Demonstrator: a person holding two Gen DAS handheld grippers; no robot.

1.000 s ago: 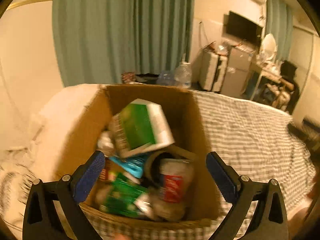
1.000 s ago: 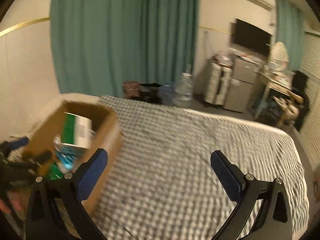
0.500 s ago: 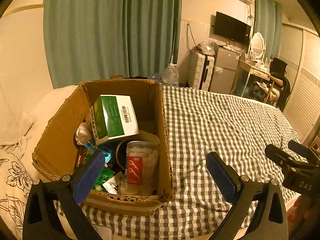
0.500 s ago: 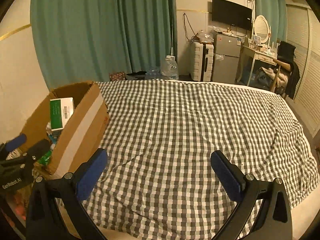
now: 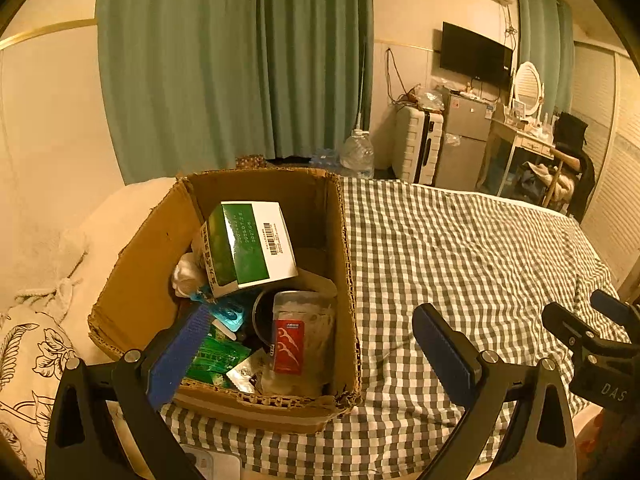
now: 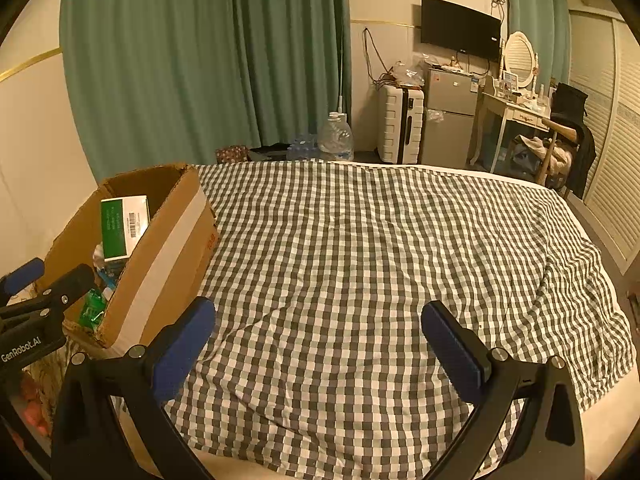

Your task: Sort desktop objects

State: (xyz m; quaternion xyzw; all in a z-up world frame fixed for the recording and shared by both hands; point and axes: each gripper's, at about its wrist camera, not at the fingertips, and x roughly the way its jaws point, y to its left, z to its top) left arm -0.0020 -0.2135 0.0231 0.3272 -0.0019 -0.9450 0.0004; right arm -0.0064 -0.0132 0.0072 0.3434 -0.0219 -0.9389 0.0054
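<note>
The cardboard box (image 5: 140,280) sits at the bed's (image 6: 360,240) left edge, a green-and-white carton (image 5: 250,240) leaning inside. Only the left wrist view shows the floss pouch (image 5: 298,336) beneath it. The left gripper (image 5: 308,352) and right gripper (image 6: 320,340) hold nothing, fingers apart.

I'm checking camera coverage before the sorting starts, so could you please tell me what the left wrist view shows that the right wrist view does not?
Only the left wrist view looks down into the cardboard box, showing the red-labelled floss pick bag and green packets. Only the right wrist view shows the box's taped outer side and most of the bare checked bedspread. Both show the green and white carton, and both hand-held grippers, open and empty.
</note>
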